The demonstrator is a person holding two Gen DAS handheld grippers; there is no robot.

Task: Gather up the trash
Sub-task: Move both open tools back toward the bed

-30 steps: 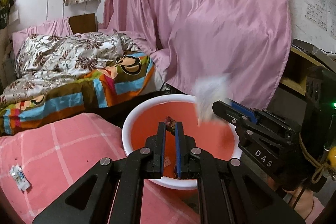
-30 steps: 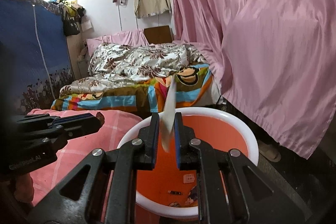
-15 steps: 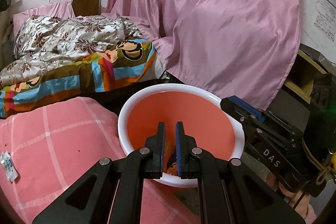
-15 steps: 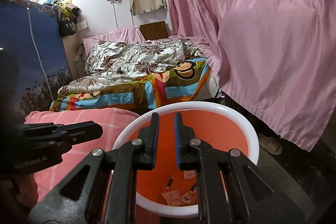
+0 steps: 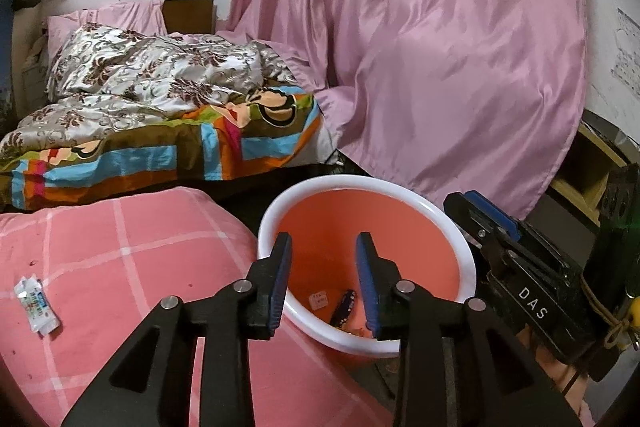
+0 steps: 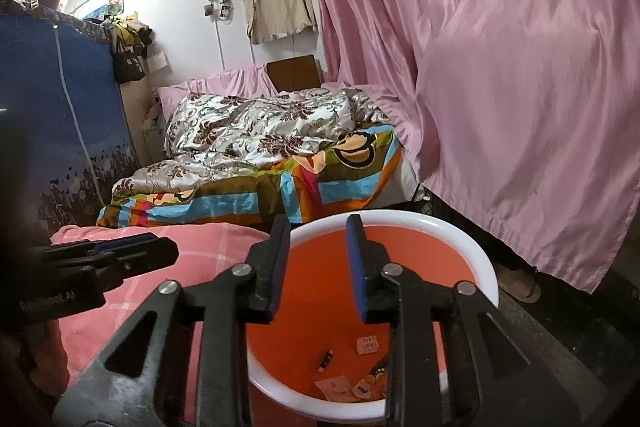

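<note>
Both tools hang over the orange bucket (image 5: 362,223) with the white rim, which stands on the floor just beside a pink checked cushion (image 5: 120,267). The left hand-held gripper (image 5: 323,255) has its blue-padded fingers spread apart with nothing between them, its tips above the bucket's near-left rim. The right hand-held gripper (image 6: 316,239) is likewise spread wide and empty, its tips over the far rim at about 11 o'clock of the bucket. Down on the bucket's floor lie the collected scraps: a dark wrapper (image 5: 343,307), a small white paper tag (image 5: 319,301), and, seen from the right wrist, a little dark stick (image 6: 325,359) and a few pale wrappers (image 6: 338,387). One white and blue packet (image 5: 37,305) lies on the cushion, well apart from the bucket, at 9 o'clock of it. Behind, a rumpled flowered quilt (image 5: 152,75) covers the bed, and a pink curtain (image 5: 440,47) hangs at 1 o'clock.
</note>
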